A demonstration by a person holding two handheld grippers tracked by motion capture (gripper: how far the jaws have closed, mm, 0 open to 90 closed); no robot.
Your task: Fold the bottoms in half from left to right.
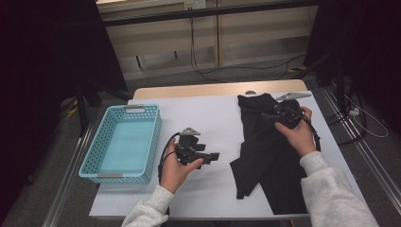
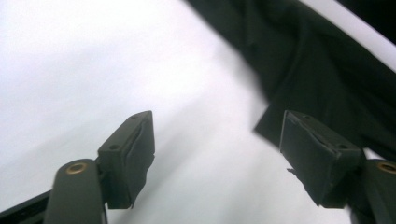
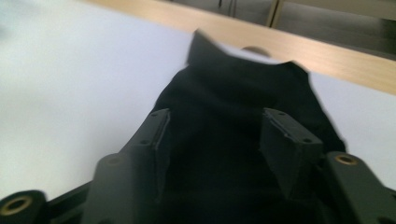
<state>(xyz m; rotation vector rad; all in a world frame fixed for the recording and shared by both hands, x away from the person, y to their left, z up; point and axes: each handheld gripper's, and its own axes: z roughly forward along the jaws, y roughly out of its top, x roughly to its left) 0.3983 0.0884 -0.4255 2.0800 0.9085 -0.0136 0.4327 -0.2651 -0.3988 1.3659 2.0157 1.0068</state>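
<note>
A black garment lies spread on the right half of the white sheet, running from the far edge to the near edge. My right gripper hovers over its far end. In the right gripper view the jaws stand open with the dark cloth beneath them and nothing pinched. My left gripper is held over bare white sheet, pointing right toward the garment's left edge. Its jaws are open and empty, with the garment ahead of them.
A light blue plastic basket stands at the sheet's left edge. The wooden table edge shows along the far side. Cables lie on the floor behind the table. Bare sheet stretches between basket and garment.
</note>
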